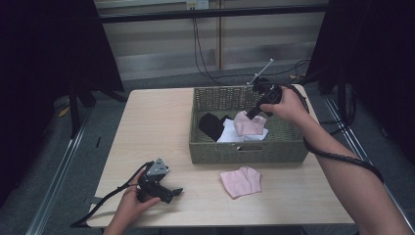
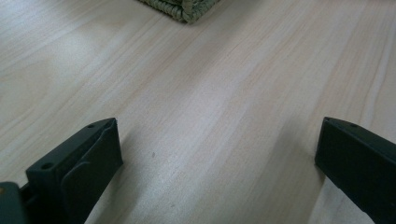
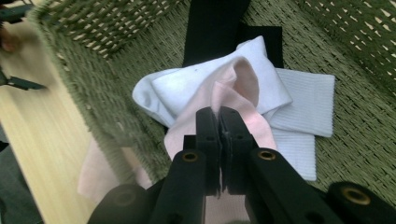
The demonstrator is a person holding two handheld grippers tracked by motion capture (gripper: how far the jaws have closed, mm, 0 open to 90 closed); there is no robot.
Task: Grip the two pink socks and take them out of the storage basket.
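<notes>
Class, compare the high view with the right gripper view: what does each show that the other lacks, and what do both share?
High view alone: the whole pale wooden table and the left gripper resting open on it.

Right gripper view alone: the right gripper, jaws shut on the pink sock, seen close.

Both: the green woven basket, that pink sock over white socks and black socks, and a second pink sock outside on the table.
</notes>
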